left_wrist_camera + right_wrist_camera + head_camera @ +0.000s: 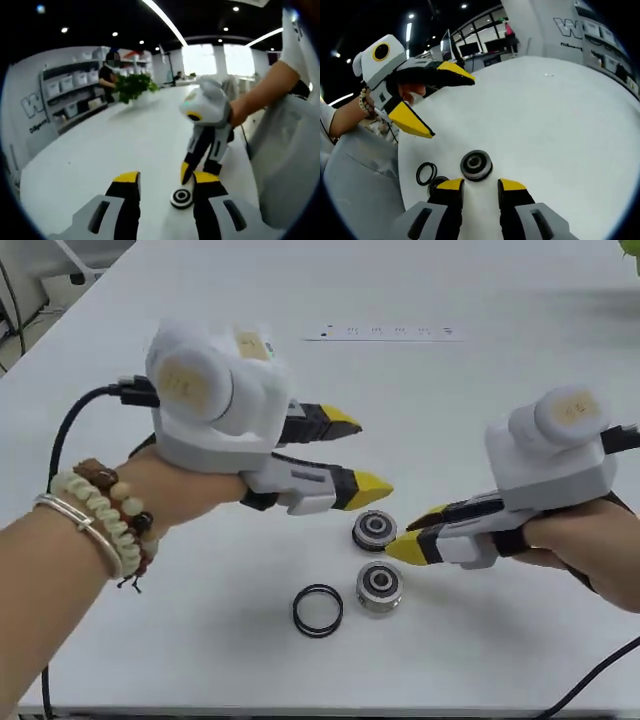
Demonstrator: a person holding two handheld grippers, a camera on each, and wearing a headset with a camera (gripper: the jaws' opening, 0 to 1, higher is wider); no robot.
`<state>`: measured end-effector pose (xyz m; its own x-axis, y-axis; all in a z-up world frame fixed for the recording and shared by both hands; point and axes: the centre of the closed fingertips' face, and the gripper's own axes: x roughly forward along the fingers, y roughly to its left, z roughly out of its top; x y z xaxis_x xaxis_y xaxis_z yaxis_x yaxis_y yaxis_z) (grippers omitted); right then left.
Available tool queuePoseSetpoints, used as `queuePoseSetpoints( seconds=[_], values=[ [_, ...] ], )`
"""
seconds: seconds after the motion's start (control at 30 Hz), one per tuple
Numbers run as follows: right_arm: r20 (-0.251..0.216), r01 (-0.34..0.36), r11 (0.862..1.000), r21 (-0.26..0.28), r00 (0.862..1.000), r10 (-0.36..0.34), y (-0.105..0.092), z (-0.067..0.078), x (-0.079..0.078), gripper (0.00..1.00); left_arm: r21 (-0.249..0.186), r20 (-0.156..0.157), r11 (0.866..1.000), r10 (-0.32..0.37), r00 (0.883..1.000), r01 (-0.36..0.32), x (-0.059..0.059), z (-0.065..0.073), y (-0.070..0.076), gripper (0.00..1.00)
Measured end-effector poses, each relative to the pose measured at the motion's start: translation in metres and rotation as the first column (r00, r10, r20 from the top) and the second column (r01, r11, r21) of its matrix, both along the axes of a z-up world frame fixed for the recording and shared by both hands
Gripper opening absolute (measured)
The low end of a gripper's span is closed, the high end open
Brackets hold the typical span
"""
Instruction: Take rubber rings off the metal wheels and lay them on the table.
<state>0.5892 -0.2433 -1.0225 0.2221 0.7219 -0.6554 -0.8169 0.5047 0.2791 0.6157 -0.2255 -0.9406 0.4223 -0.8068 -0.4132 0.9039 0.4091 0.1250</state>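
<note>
Left gripper (365, 453) and right gripper (415, 536) both show open, empty jaws. The far wheel (375, 528) — seemingly still ringed — lies loose on the counter (480, 370); a one-sided nip could skid it away.

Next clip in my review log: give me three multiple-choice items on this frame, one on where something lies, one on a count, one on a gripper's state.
1. Where is the loose rubber ring?
A. Flat on the table, beside the nearer wheel
B. Pinched in a gripper
C. Hanging from a cable

2. How many metal wheels are on the table?
A. One
B. Two
C. Four

3. How is the left gripper?
A. Shut on a ring
B. Open and empty
C. Shut on a wheel

Answers:
1 A, the ring lies flat next to the nearer wheel.
2 B, there is the nearer wheel and the farther wheel.
3 B, its jaws stand wide apart with nothing between them.
</note>
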Motion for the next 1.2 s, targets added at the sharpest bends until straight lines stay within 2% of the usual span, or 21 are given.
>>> queuePoseSetpoints(
  seconds=[0.07,0.17,0.33,0.43,0.53,0.6,0.7,0.73,0.77,0.87,1.03,1.2],
  values=[
    [0.017,-0.003,1.000,0.003,1.000,0.003,0.002,0.001,0.001,0.26,0.022,0.001,1.000,-0.012,1.000,0.012,-0.003,-0.009,-0.002,0.36],
    [0.031,-0.011,1.000,0.013,0.999,0.010,0.004,0.003,0.002,0.27,0.040,-0.029,0.999,-0.022,0.999,0.023,-0.008,-0.022,-0.007,0.35],
    [0.039,-0.022,1.000,0.004,0.999,0.022,0.004,0.001,0.002,0.26,0.068,-0.053,0.997,-0.037,0.998,0.040,-0.012,-0.037,-0.012,0.31],
    [0.046,-0.027,1.000,-0.001,0.999,0.027,0.005,0.000,0.002,0.26,0.094,-0.069,0.995,-0.031,0.997,0.037,-0.013,-0.046,-0.011,0.28],
    [0.053,-0.030,1.000,0.003,0.998,0.030,0.006,0.000,0.003,0.26,0.097,-0.083,0.995,-0.013,0.996,0.021,-0.012,-0.053,-0.009,0.27],
    [0.067,-0.038,0.999,0.001,0.997,0.038,0.008,0.000,0.003,0.27,0.105,-0.087,0.994,-0.008,0.996,0.017,-0.012,-0.056,-0.009,0.24],
    [0.084,-0.054,0.999,0.002,0.995,0.054,0.010,0.000,0.004,0.26,0.154,-0.075,0.988,-0.006,0.997,0.017,-0.013,-0.063,-0.007,0.19],
    [0.083,-0.061,0.998,0.006,0.995,0.061,0.011,0.000,0.003,0.25,0.134,-0.080,0.991,-0.002,0.997,0.012,-0.012,-0.061,-0.009,0.18],
    [0.087,-0.062,0.998,0.002,0.994,0.061,0.011,-0.001,0.002,0.25,0.135,-0.088,0.991,-0.006,0.996,0.018,-0.013,-0.062,-0.010,0.17],
    [0.102,-0.070,0.997,-0.011,0.992,0.071,0.011,-0.002,0.004,0.24,0.130,-0.086,0.991,-0.010,0.996,0.021,-0.013,-0.062,-0.013,0.16],
    [0.115,-0.074,0.997,-0.026,0.990,0.077,0.009,-0.004,0.006,0.21,0.105,-0.120,0.994,0.016,0.993,-0.003,-0.012,-0.063,-0.012,0.14],
    [0.129,-0.084,0.996,-0.040,0.988,0.089,0.007,-0.004,0.006,0.19,0.093,-0.119,0.996,0.022,0.993,-0.011,-0.012,-0.064,-0.012,0.14]
  ],
)
